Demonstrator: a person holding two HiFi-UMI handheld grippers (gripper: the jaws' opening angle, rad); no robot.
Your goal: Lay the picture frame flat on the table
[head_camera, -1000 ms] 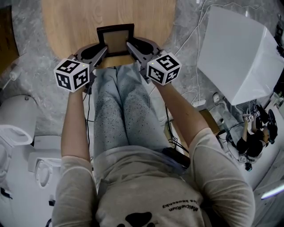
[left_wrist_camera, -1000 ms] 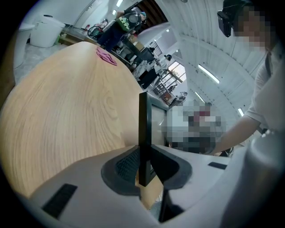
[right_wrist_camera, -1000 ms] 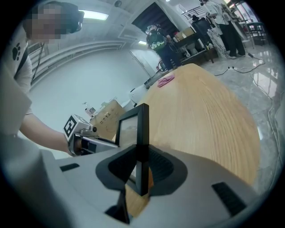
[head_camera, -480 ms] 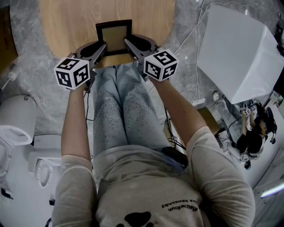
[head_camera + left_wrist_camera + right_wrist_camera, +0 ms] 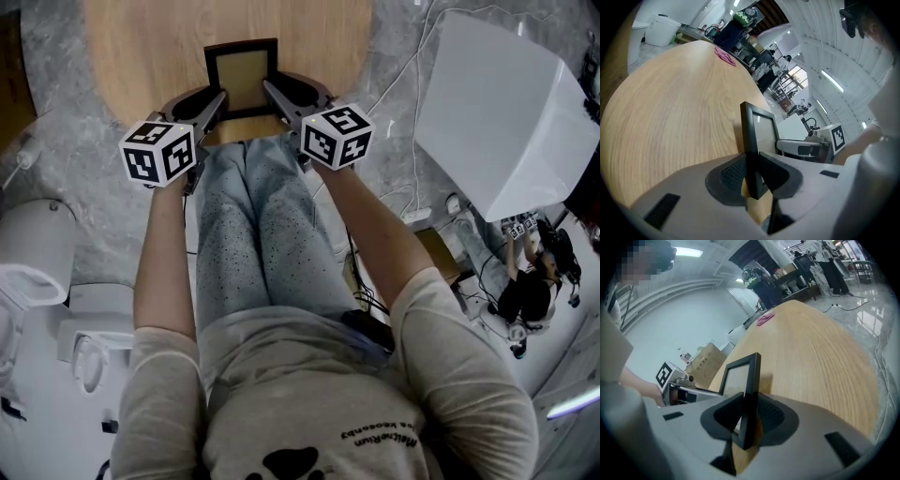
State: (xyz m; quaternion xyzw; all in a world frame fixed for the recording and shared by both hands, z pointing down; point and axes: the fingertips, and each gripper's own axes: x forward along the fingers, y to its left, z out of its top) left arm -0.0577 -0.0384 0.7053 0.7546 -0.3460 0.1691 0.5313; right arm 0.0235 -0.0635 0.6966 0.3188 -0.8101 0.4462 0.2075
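Holding: the picture frame (image 5: 242,77) sits between the two claws, each one on a side edge of it.
Left claw: the left claw (image 5: 752,174) has the frame's dark left edge between its ribbed pads (image 5: 733,172). Both pads lie against the edge, and the jaws are easing apart.
Right claw: the right claw (image 5: 745,420) takes the opposite edge the same way, with pads on both faces of the moulding. Its jaws are also opening.
Frame: black border with a pale pane. It reaches forward from both sets of claw tips. In the head view its face is turned up toward the camera. Whether its back already rests on the wood cannot be told.
Table: the wooden table (image 5: 150,47) spreads out ahead of and under the claw tips. Bare wood shows just below the frame's near corner in both gripper views.
Marker cubes: the left marker cube (image 5: 157,152) and the right marker cube (image 5: 336,136) sit at the rear of each claw, nearer the person.
Across: from each claw, the other one shows just past the frame's far edge.
Farther off: a pink object (image 5: 765,318) lies on the table well ahead of the claws.
Behind the claws: the person's knees (image 5: 253,216) are in speckled jeans.
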